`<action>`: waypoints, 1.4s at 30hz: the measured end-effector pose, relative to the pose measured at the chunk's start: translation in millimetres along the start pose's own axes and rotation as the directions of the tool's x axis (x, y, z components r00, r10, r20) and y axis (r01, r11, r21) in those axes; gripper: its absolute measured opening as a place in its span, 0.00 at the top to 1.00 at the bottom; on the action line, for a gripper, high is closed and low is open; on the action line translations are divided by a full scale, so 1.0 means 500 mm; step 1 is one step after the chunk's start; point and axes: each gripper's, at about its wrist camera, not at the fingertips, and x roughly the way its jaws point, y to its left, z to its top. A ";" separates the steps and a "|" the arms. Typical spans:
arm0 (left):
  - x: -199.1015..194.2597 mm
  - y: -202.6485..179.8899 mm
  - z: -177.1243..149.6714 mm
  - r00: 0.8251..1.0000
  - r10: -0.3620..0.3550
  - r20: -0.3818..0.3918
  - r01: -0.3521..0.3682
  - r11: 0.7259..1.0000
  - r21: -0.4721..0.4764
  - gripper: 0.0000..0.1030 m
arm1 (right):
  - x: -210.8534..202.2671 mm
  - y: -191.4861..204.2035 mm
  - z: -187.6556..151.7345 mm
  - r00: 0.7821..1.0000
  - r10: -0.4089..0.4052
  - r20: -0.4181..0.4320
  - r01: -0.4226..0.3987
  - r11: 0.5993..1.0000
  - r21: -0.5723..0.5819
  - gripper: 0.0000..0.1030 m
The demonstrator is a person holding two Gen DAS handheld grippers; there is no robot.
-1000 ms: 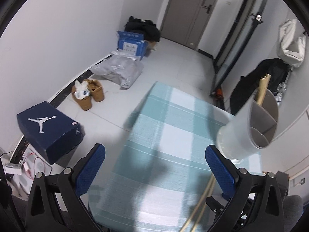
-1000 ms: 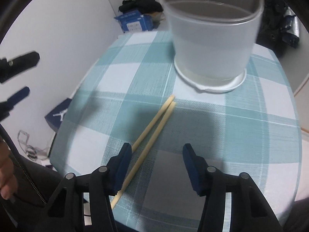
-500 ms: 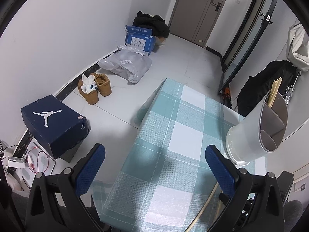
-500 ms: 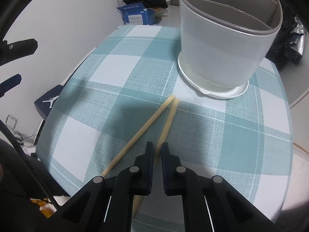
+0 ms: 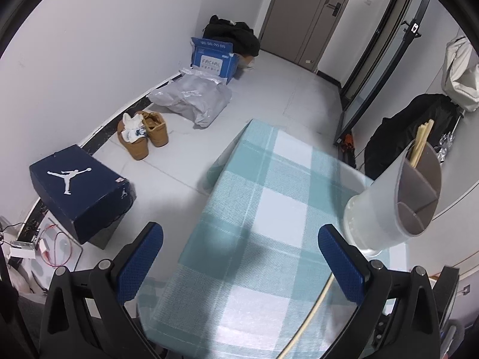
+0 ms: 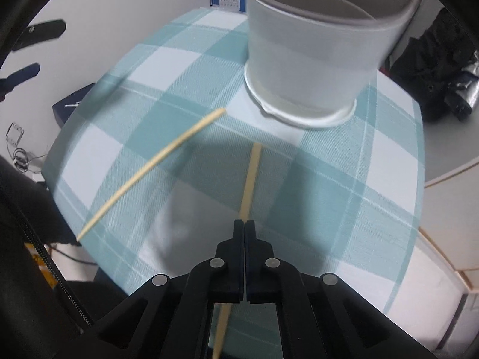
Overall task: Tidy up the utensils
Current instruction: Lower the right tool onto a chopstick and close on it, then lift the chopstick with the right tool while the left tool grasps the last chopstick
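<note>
In the right wrist view my right gripper [image 6: 245, 224] is shut on a pale wooden chopstick [image 6: 251, 179], which points toward the grey divided utensil holder [image 6: 323, 39] and sits a little above the checked tablecloth [image 6: 344, 185]. A second chopstick [image 6: 155, 170] lies slanted on the cloth to the left. In the left wrist view my left gripper [image 5: 239, 257] stands open over the table's near end with nothing between its blue pads. The utensil holder [image 5: 386, 209] stands at the right with several chopsticks [image 5: 420, 142] in its far compartment. One chopstick [image 5: 311, 317] shows at the lower right.
The table's left edge [image 5: 197, 224] drops to a tiled floor. On the floor are a dark blue shoebox [image 5: 80, 188], tan boots [image 5: 143, 137], a grey bag [image 5: 194, 98] and a blue carton [image 5: 214, 58]. Dark clothing [image 6: 434, 68] lies beyond the holder.
My right gripper closed on one chopstick of the pair and lifted it, swinging it apart from the other, which stays on the cloth. The left gripper stayed open and still.
</note>
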 end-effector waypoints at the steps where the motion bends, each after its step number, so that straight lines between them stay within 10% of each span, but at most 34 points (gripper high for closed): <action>1: 0.000 -0.005 0.000 1.000 0.002 0.003 -0.002 1.000 0.001 0.01 | -0.002 -0.006 -0.005 1.000 0.010 -0.003 -0.010 1.000 0.002 1.00; 13: 0.003 -0.033 -0.021 0.998 -0.056 -0.015 0.056 0.997 0.050 0.01 | -0.013 -0.040 0.033 0.993 0.082 0.082 -0.087 0.995 0.054 0.80; 30: 0.056 -0.079 -0.055 0.997 -0.016 -0.076 0.028 0.985 0.169 0.01 | 0.007 -0.043 0.137 0.986 0.141 0.088 -0.145 0.988 0.043 0.95; 42: 0.144 -0.173 -0.074 0.969 0.023 -0.246 0.058 0.947 0.317 0.04 | -0.145 -0.199 0.068 0.855 0.265 0.446 -0.418 0.861 0.290 0.95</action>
